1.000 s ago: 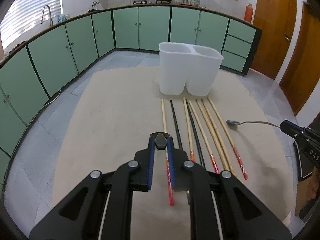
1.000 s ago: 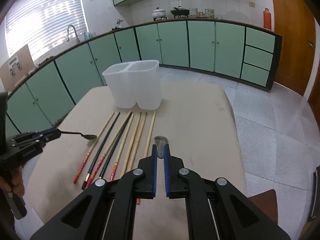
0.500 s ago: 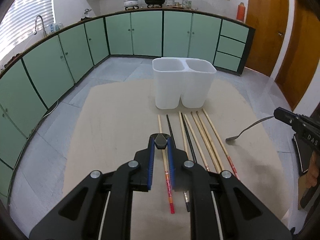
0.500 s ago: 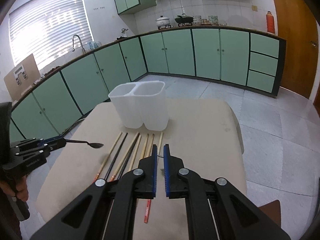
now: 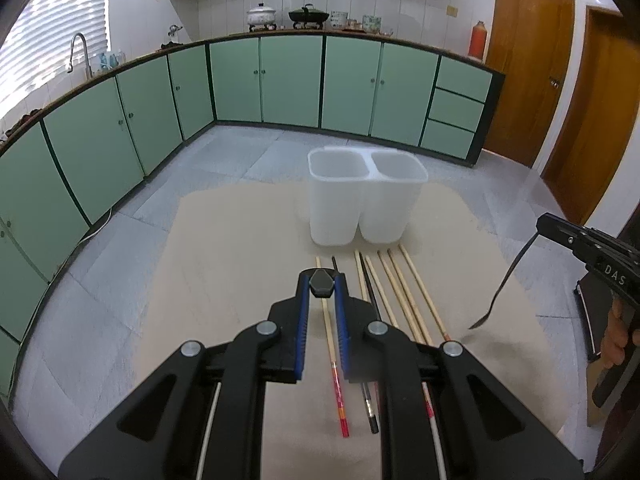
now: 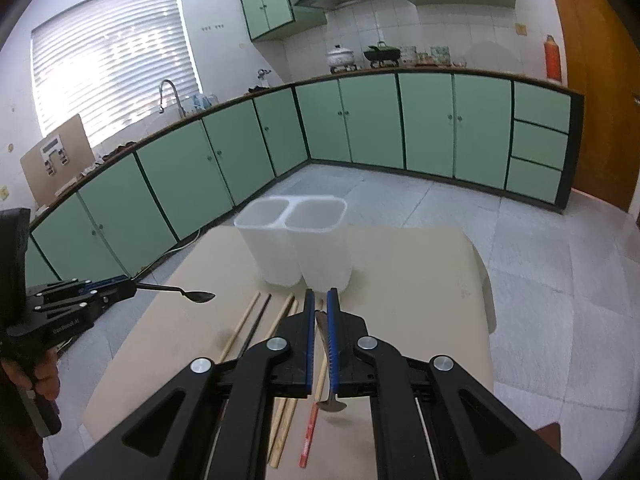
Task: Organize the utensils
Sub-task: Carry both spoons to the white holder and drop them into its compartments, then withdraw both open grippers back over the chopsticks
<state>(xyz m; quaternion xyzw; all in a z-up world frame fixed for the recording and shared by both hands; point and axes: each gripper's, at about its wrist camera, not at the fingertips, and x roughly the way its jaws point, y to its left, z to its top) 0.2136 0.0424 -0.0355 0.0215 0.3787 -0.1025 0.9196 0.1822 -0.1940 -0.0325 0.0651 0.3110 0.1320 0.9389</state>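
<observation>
The beige table (image 5: 240, 240) fills the middle of this green-cabinet kitchen, and everything for the job sits toward its far end. The white two-compartment holder (image 5: 360, 208) stands upright there with both wells open to the ceiling; as far as I can see through the cloudy plastic, nothing is in either one yet.

Both tools are up off the surface. The left gripper (image 5: 322, 276) is clenched on the handle of a dark spoon (image 6: 188, 294), which juts straight out ahead of the jaws, roughly level, bowl leading. The right gripper (image 6: 319, 300) is pinched tight on a metal spoon (image 6: 331, 404) near the top of its handle, so the bowl dangles below the fingers. That hanging one already points the way it would need to go into a well, I'd say. The level one would want tipping first.

The chopsticks (image 5: 400, 288) lie flat in a neat row just in front of the holder, tips toward it, none of them touched. Lined up like that, each can be picked off singly. I'd judge the spoons are meant for one well and the sticks for the other, though which is which I can't tell
</observation>
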